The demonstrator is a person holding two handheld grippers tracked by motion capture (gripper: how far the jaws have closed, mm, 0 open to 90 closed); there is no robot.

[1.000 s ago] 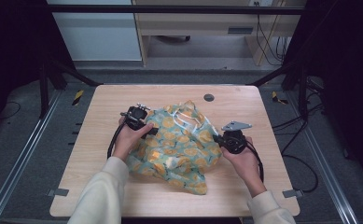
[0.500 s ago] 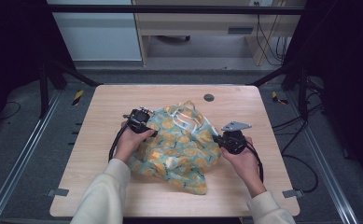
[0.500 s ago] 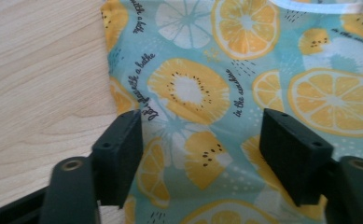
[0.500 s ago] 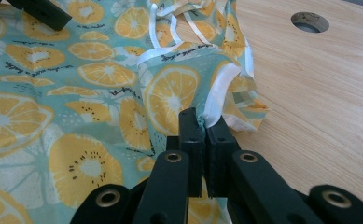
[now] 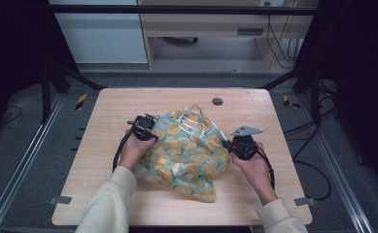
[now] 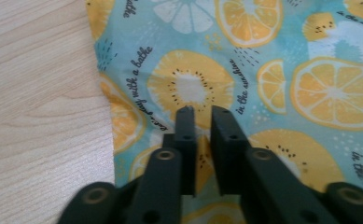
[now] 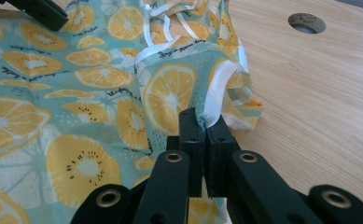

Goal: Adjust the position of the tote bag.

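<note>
Pale wood-grain table (image 5: 104, 194) fills the middle of a dim workspace, with dark frame posts at its sides and grey floor around it. Nearest the camera in the high view, two cream sleeves (image 5: 104, 208) come in from the bottom edge, each hand holding a black gripper. Between them lies a crumpled cloth (image 5: 186, 155), teal and printed with orange and lemon slices and small script lettering.

From the right gripper (image 7: 206, 122), the cloth spreads ahead and to its left; its jaws are pressed together on a fold of the white-edged hem, so it is gripping the cloth. Bare table lies to its right, and farther ahead on that side sits a round cable hole (image 7: 306, 22). Far ahead to its left, a dark jaw tip of the other gripper rests on the fabric.

From the left gripper (image 6: 203, 116), the jaws sit over the printed cloth with a narrow gap between them and nothing pinched in it, so it is released. Bare table lies to its left, beyond the cloth's edge
</note>
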